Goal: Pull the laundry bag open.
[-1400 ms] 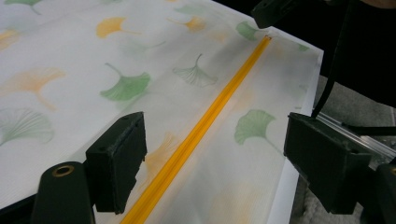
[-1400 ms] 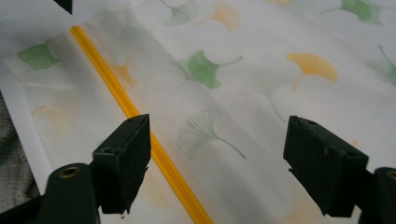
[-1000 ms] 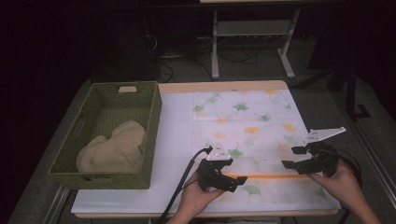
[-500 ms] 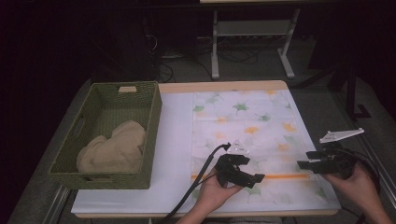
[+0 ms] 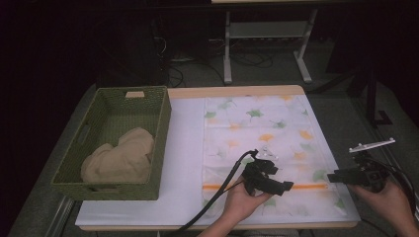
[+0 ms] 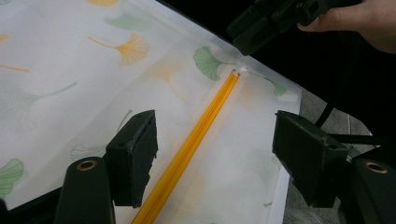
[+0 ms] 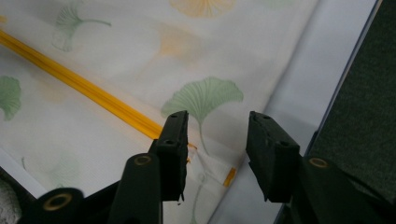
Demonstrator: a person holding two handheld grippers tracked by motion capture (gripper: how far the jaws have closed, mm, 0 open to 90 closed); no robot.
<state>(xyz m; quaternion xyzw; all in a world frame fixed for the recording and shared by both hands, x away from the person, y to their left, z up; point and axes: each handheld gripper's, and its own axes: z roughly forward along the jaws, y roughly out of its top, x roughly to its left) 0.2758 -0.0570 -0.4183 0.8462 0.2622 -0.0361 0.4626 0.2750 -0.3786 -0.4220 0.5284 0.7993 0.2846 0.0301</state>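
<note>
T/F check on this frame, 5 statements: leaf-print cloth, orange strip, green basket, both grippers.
1. The white cloth printed with green and orange leaves lies flat on the table. True.
2. The green woven basket is empty. False: a crumpled beige cloth lies in it.
3. The thin orange strip runs between the left gripper jaws. True; the jaws stand apart on either side of it, not touching it.
4. The right gripper is clamped on the basket rim. False: its jaws, which have just been closing, are at the leaf cloth's corner by the strip's end.
5. The basket sits right of the leaf cloth. False: left.
</note>
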